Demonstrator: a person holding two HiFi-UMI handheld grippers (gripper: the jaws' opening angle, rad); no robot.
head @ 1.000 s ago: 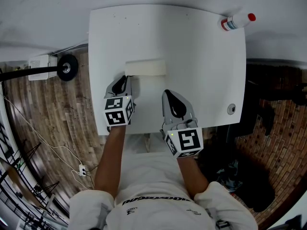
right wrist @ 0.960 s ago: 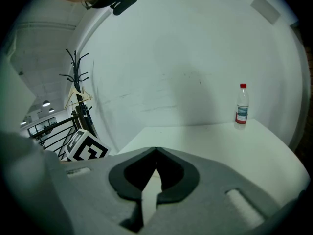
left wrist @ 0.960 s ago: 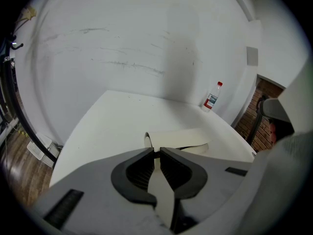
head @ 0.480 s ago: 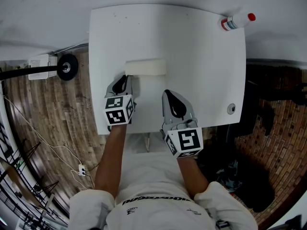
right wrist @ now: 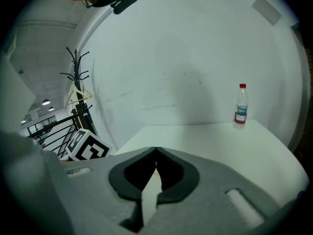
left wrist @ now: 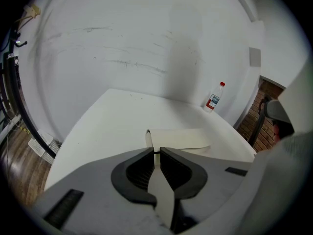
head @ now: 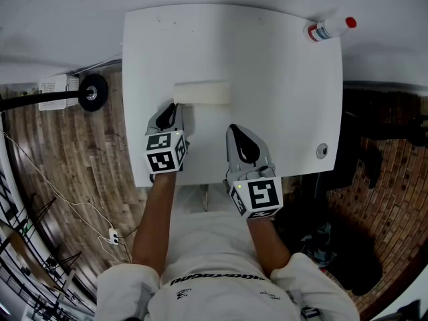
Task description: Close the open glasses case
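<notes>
The glasses case (head: 202, 93) lies crosswise just ahead of the left gripper (head: 172, 110), stretching rightward. The right gripper (head: 235, 133) is farther. Both grippers have their jaws together, holding nothing.

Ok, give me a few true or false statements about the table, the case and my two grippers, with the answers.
1. The glasses case lies nearer the left gripper than the right gripper. True.
2. The left gripper's jaws are clamped on the glasses case. False: they are together with nothing between them, just short of the case.
3. The bottle stands upright near a far corner of the table. True.
4. The right gripper's jaws are wide apart. False: they are together and empty.
</notes>
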